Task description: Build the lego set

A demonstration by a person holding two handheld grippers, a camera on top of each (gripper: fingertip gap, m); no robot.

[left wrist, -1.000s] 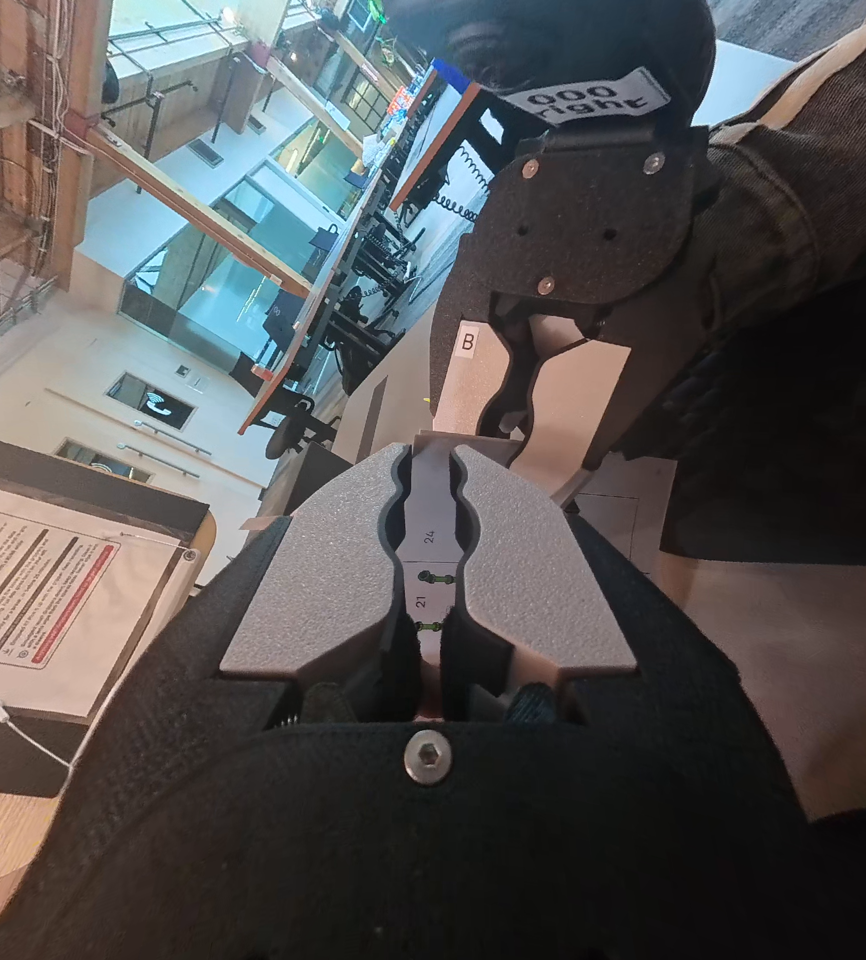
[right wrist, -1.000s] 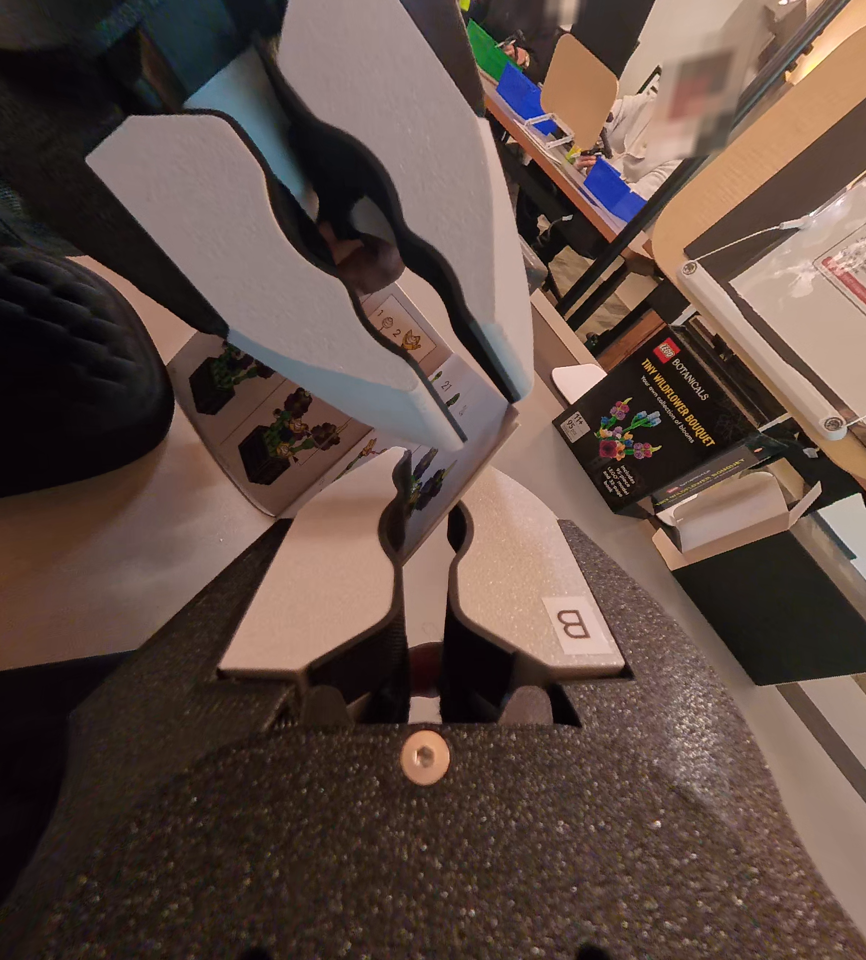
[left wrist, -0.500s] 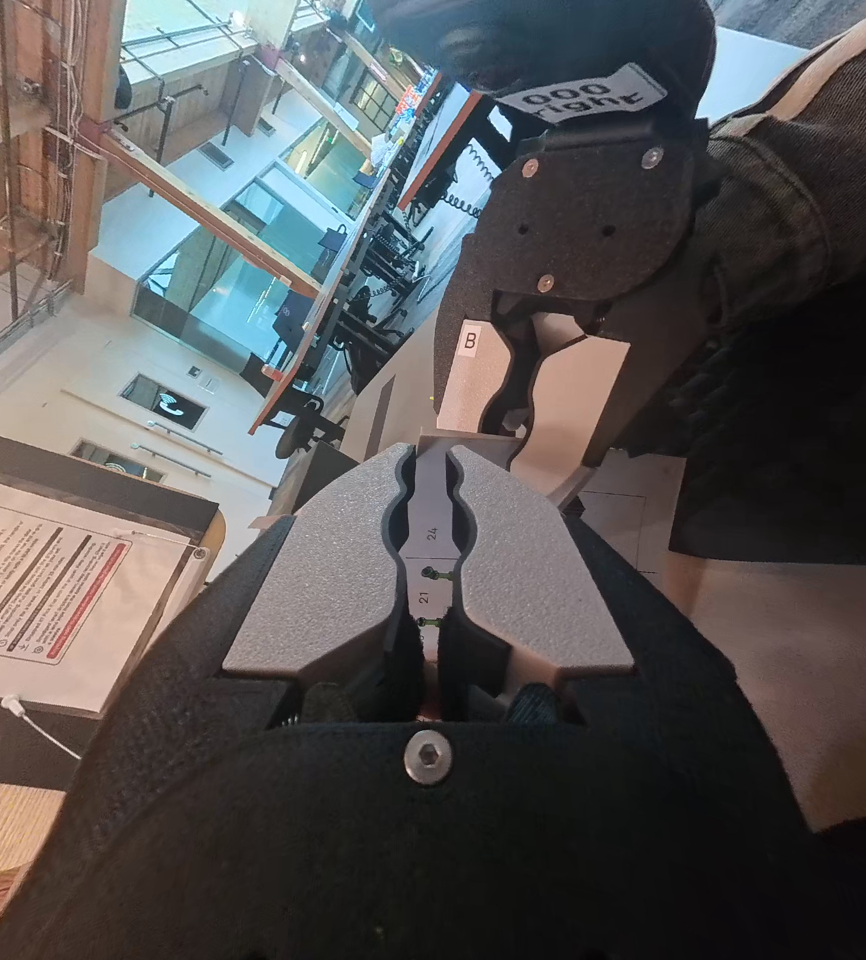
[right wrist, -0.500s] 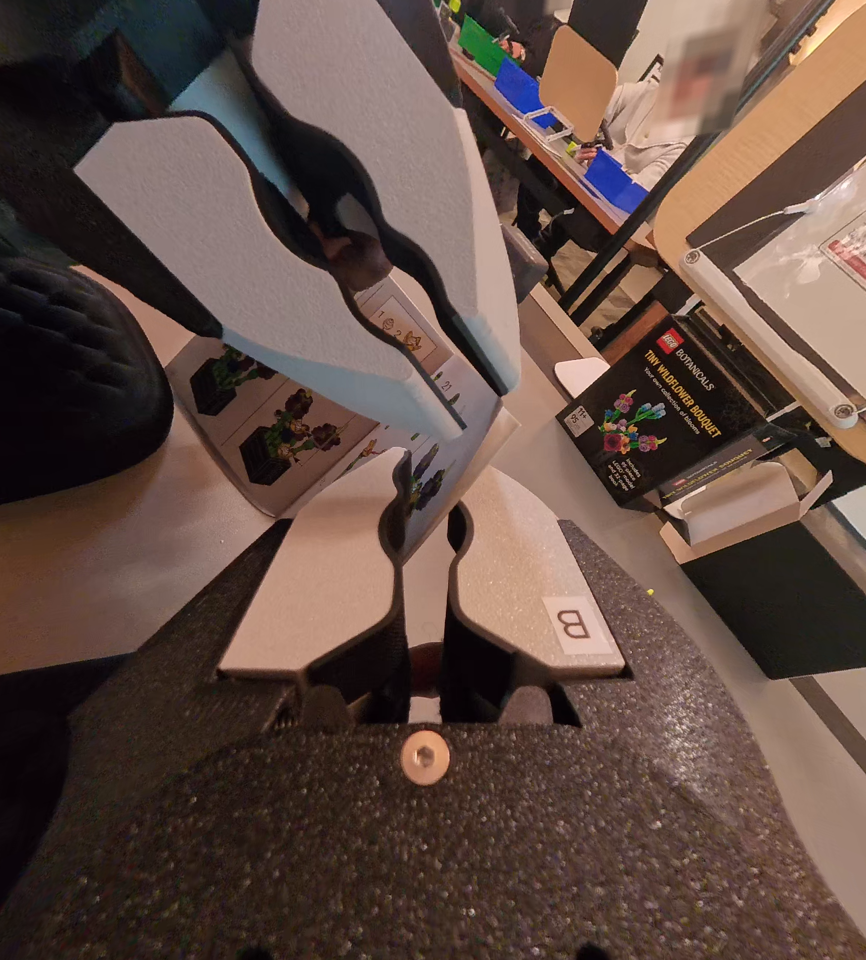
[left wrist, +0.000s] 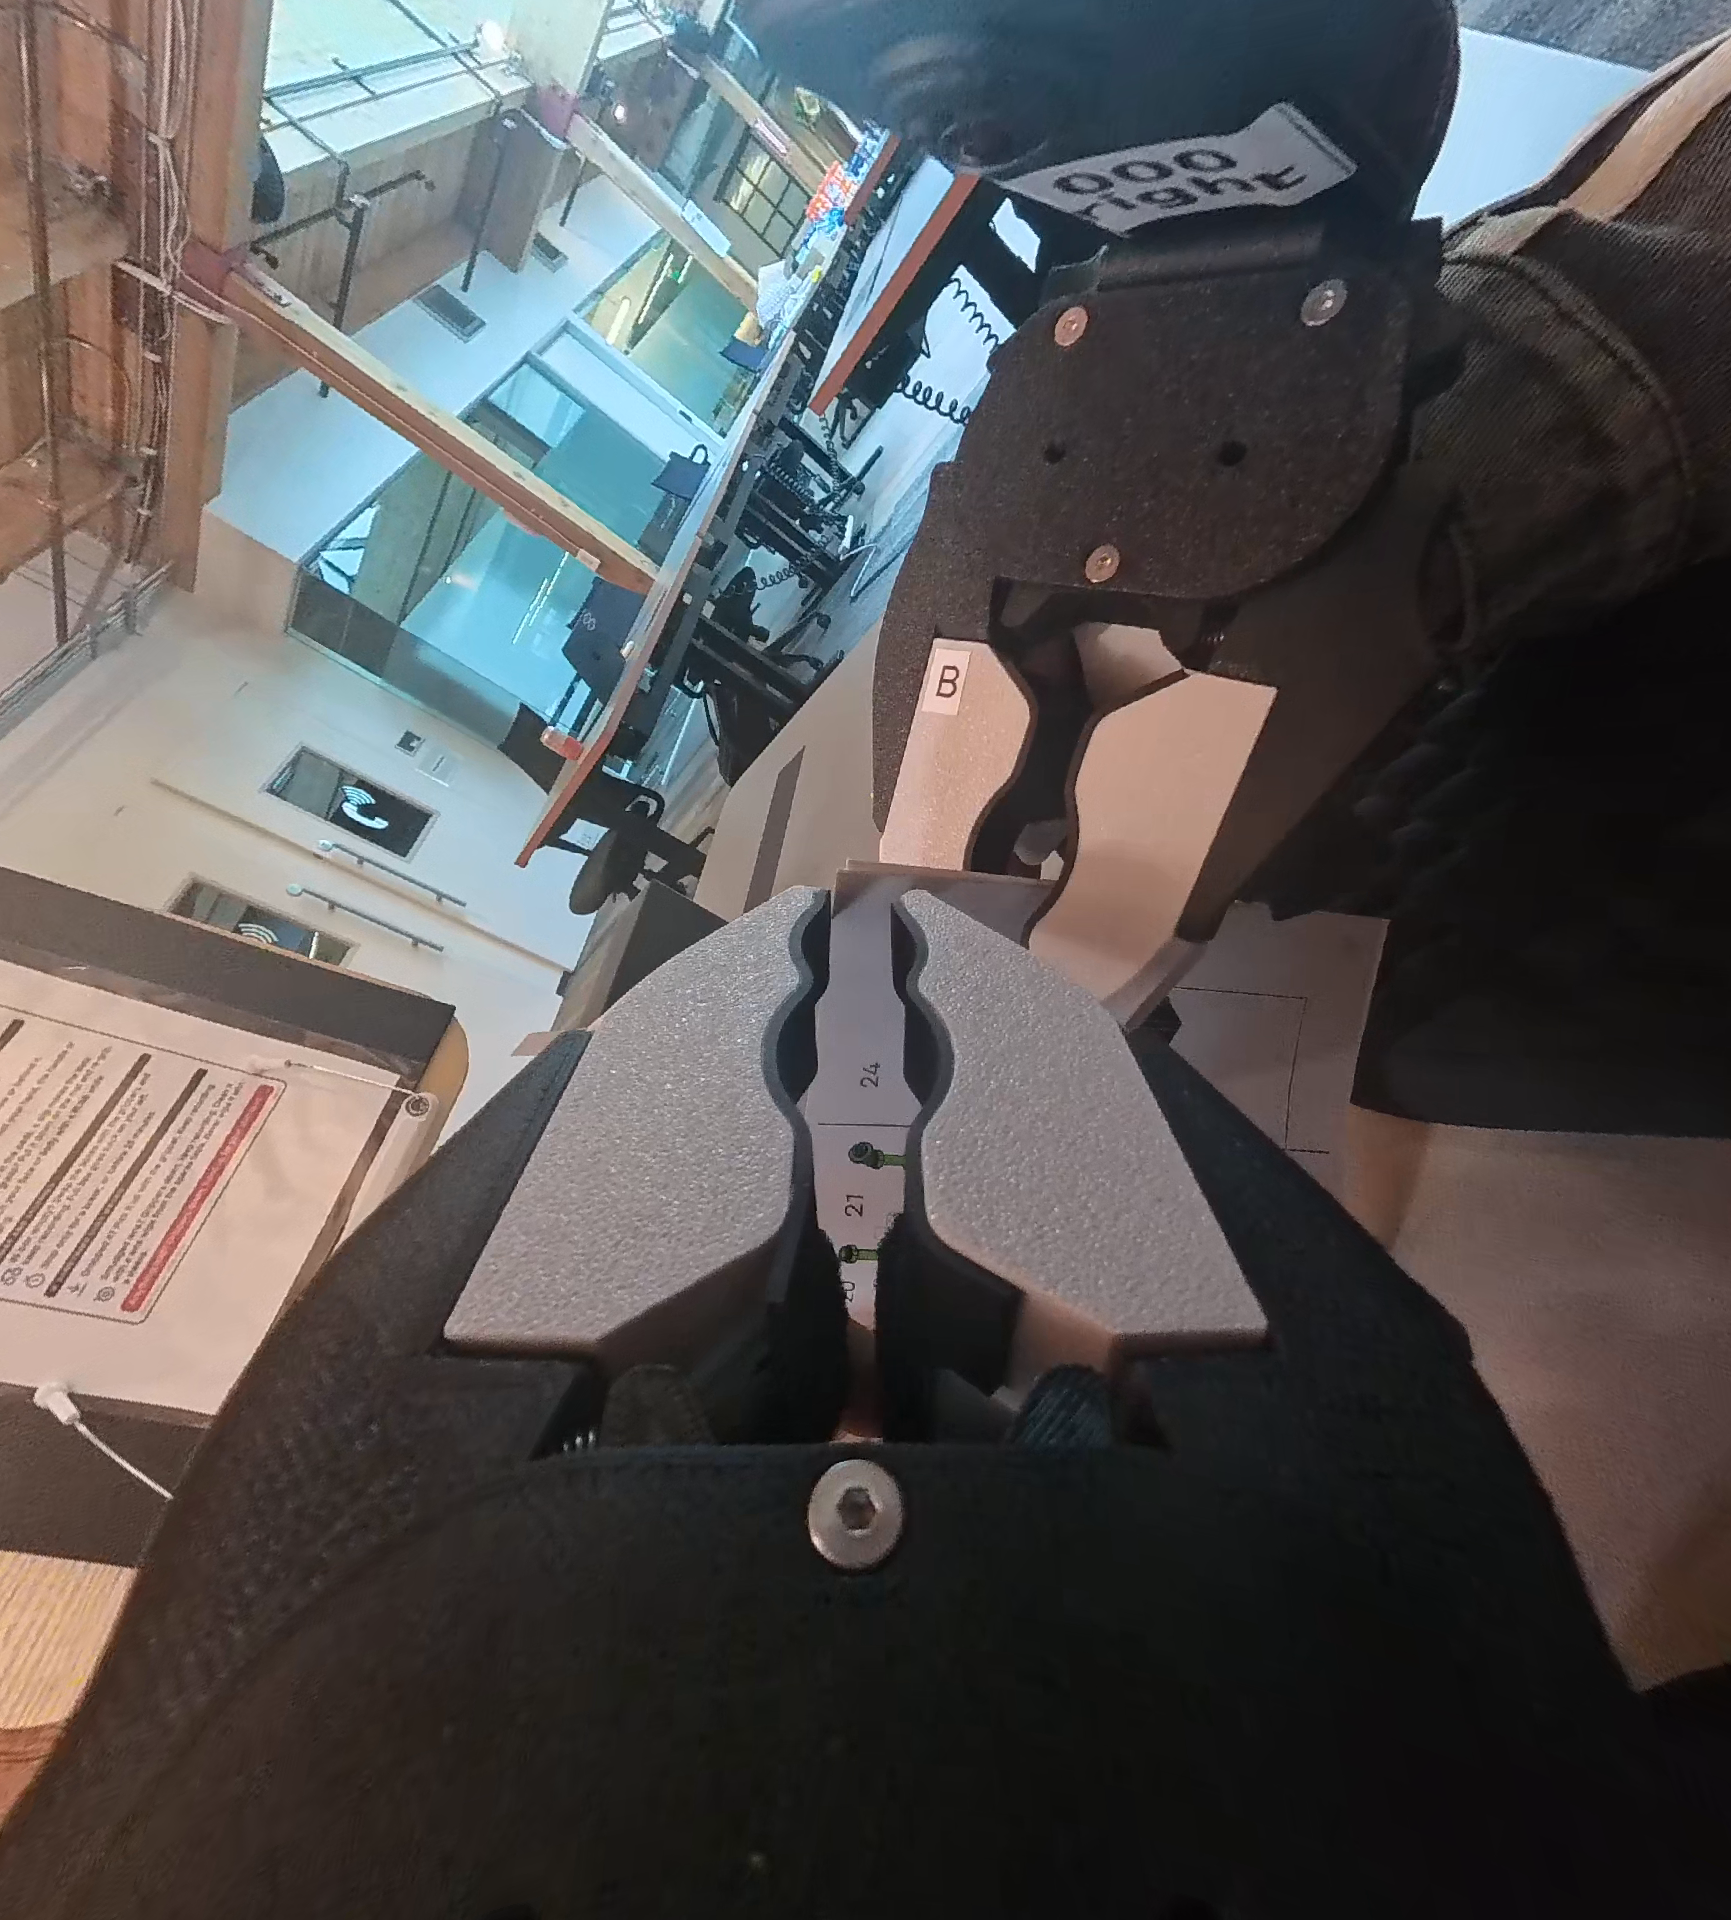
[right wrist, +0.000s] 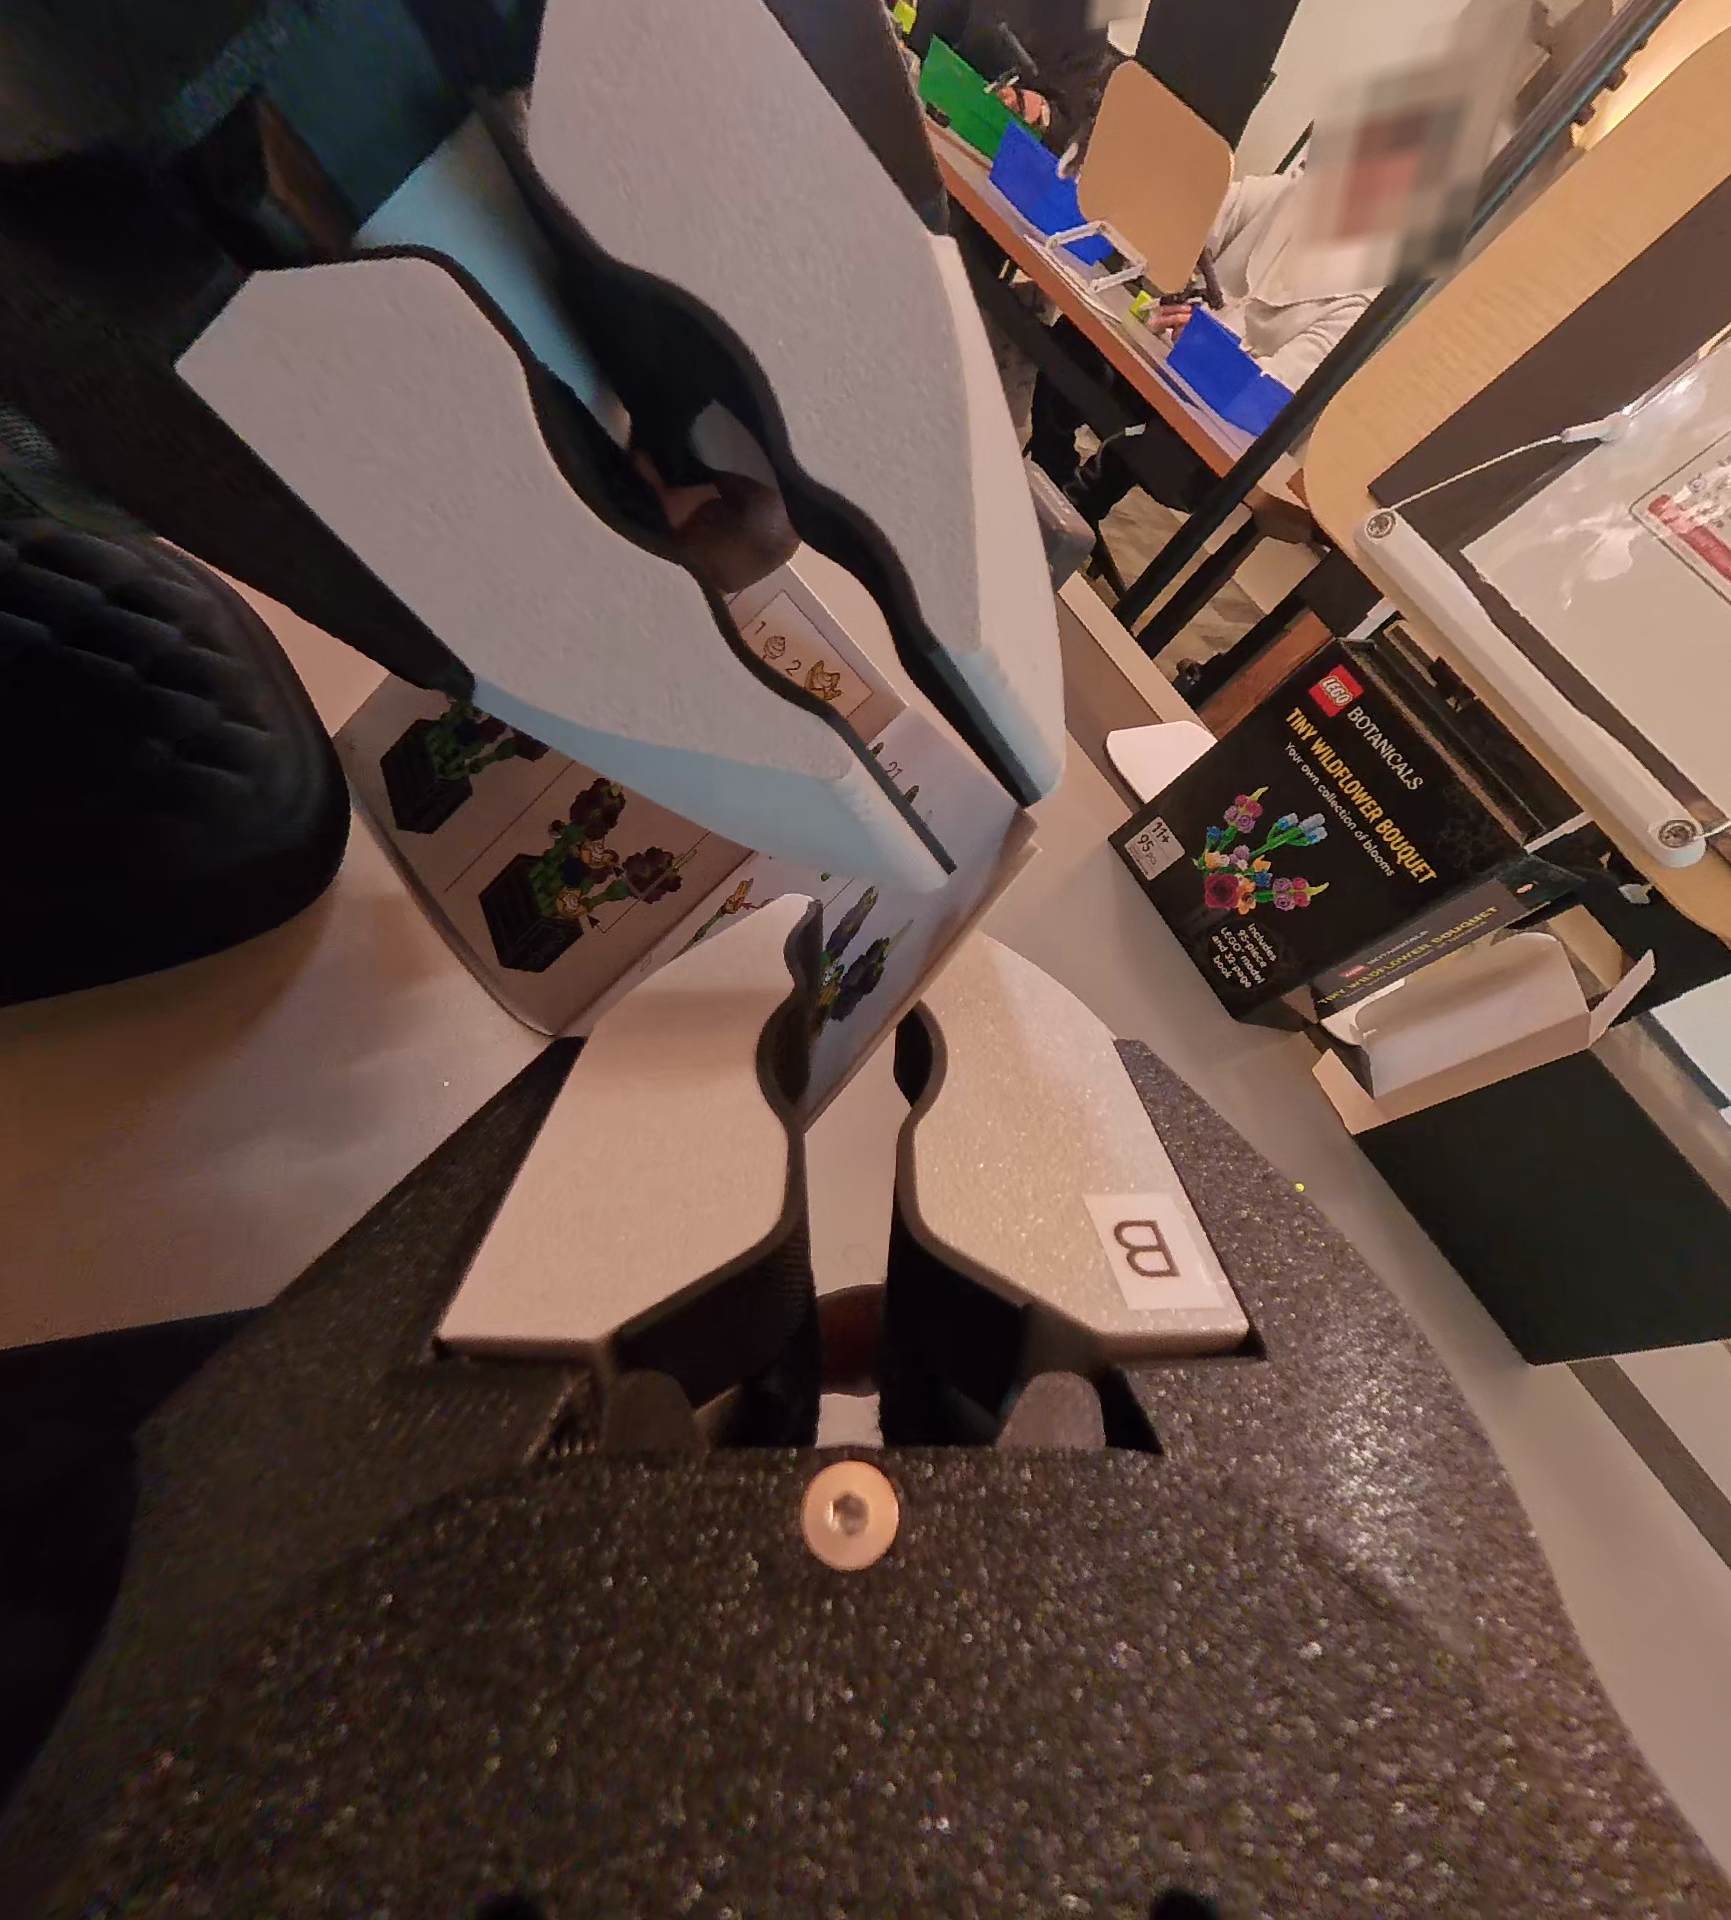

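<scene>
Here, to the left of the left hand-held gripper (left wrist: 859, 904), a laminated printed sheet (left wrist: 92, 1143) lies on a wooden board.

Left hand-held gripper: fingers drawn close, only a thin wavy slit between them. Through the slit, a page of the instruction booklet (right wrist: 528, 862). From the right wrist view, its fingertips pinch the booklet's raised far corner. The booklet's left half lies flat on the pale worktop (right wrist: 113, 1143); its right half tilts up off the surface toward that pinch.

Right hand-held gripper (right wrist: 861, 966): just beyond the left one and facing it, tips almost meeting over the booklet. Its fingers stand a narrow gap apart, and the booklet's near edge runs into that gap. Cannot tell whether the pads actually clamp the paper. A dark sleeve (left wrist: 1567, 468) shows behind it in the left wrist view.

To the right of the right hand-held gripper, well apart from the booklet: the black lego box (right wrist: 1308, 831) with a flower picture, propped at a slant against the base of a wooden stand. Just in front of the box, touching it, a small white carton (right wrist: 1463, 1018) with its flap open. No loose bricks visible near either hand-held gripper.
</scene>
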